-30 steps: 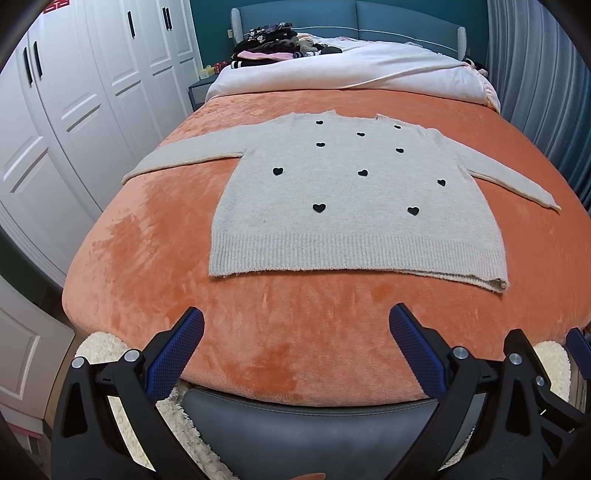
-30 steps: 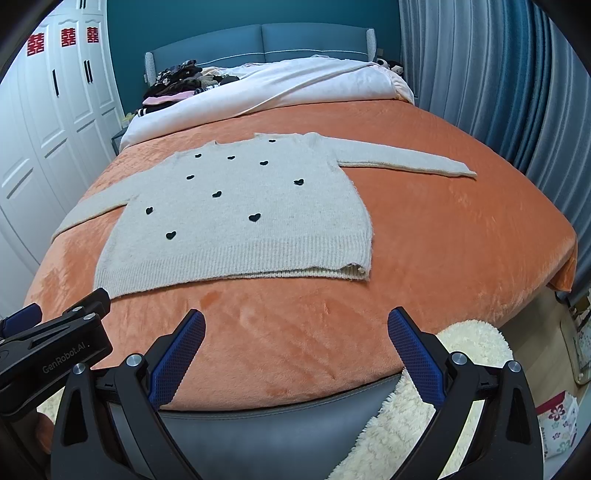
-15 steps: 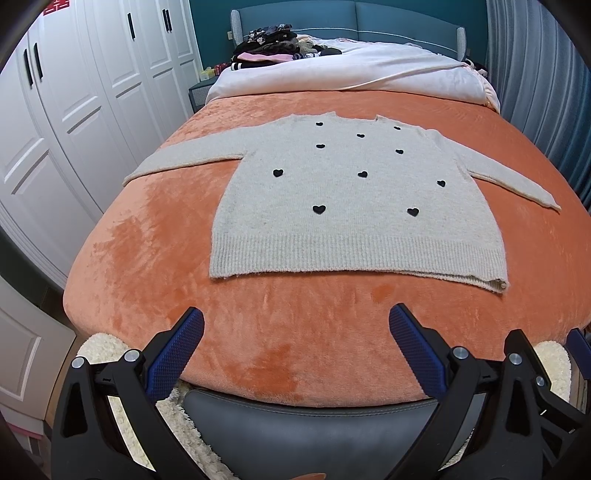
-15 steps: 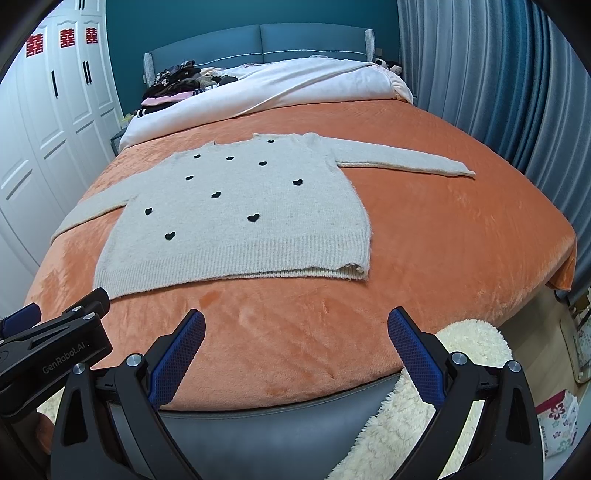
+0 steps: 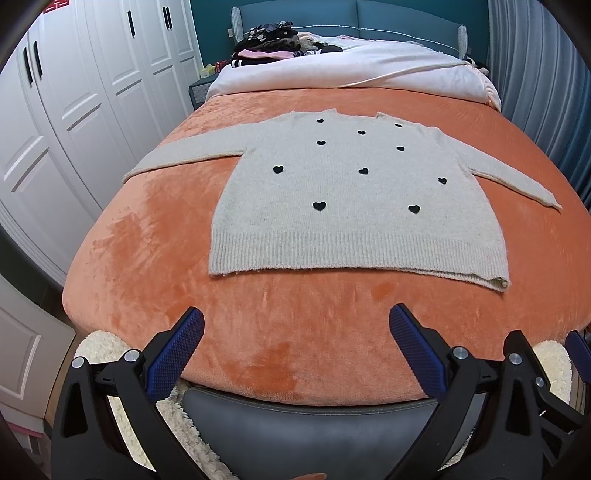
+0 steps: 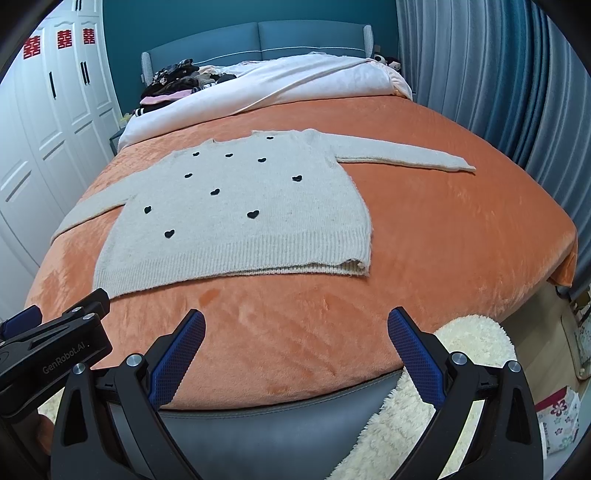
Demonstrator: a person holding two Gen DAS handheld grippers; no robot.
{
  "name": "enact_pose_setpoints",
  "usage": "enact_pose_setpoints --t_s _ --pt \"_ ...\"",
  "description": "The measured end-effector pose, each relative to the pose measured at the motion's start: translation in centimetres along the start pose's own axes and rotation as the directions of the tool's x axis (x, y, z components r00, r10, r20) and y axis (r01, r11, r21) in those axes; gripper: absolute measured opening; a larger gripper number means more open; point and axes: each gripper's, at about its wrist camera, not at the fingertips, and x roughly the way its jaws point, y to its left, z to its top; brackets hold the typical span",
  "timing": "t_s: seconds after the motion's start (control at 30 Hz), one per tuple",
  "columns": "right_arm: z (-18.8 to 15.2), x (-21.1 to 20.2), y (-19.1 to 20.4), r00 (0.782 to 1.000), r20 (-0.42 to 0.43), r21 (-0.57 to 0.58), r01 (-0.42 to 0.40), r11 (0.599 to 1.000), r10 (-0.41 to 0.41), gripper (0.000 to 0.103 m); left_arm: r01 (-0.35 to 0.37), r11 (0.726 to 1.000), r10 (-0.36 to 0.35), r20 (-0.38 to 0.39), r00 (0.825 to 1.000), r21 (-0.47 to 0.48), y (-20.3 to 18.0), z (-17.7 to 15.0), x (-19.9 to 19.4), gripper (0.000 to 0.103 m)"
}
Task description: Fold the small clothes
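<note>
Nearest the lens, the left hand-held gripper point(image 5: 295, 345) stands with its blue ridged pads wide apart and nothing between them, poised over the foot of the bed; the right hand-held gripper point(image 6: 295, 345) is spread just as wide and also holds nothing, with the black frame of the left one showing at the lower left edge of the right wrist view. Below both runs the grey padded bed frame point(image 5: 295, 424), and a cream fluffy rug point(image 6: 424, 398) lies on the floor beside it. The orange plush blanket point(image 5: 147, 258) covers the bed, and on it, apart from both grippers, the beige knitted sweater with small black hearts point(image 5: 354, 206) lies flat, its ribbed hem towards the grippers, neckline away from them and both sleeves stretched out to the sides. Beyond the sweater sits a bunched white duvet point(image 5: 351, 70), then a pile of dark and pink clothes point(image 5: 269, 42) against the blue upholstered headboard point(image 5: 369, 14). White wardrobe doors point(image 5: 92, 92) line the left side, blue-grey curtains point(image 6: 480, 74) the right
</note>
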Motion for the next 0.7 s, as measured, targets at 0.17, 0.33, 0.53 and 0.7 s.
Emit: enact_pose_setpoints --t_s 0.17,0.33,0.53,0.7 --pt "-0.3 0.1 0.1 1.0 -0.009 0.004 0.0 1.0 0.0 0.098 -0.003 1.0 0.003 -0.007 1.0 0.001 0.0 0.0 0.3 0.098" --pt "-0.4 0.5 0.2 1.0 -0.021 0.01 0.0 1.0 0.0 0.098 -0.005 1.0 0.005 -0.015 1.0 0.0 -0.1 -0.1 0.5 0.098" --pt "-0.6 1.4 -0.2 0.999 -0.041 0.012 -0.004 1.0 0.004 0.098 -0.003 1.0 0.003 -0.04 0.999 0.001 -0.2 -0.3 1.6 0.098" --pt "0.1 4.6 -2.0 0.991 -0.096 0.029 -0.088 0.996 0.091 0.098 0.049 0.998 -0.052 -0.096 0.994 -0.032 0.7 0.1 3.9 0.098"
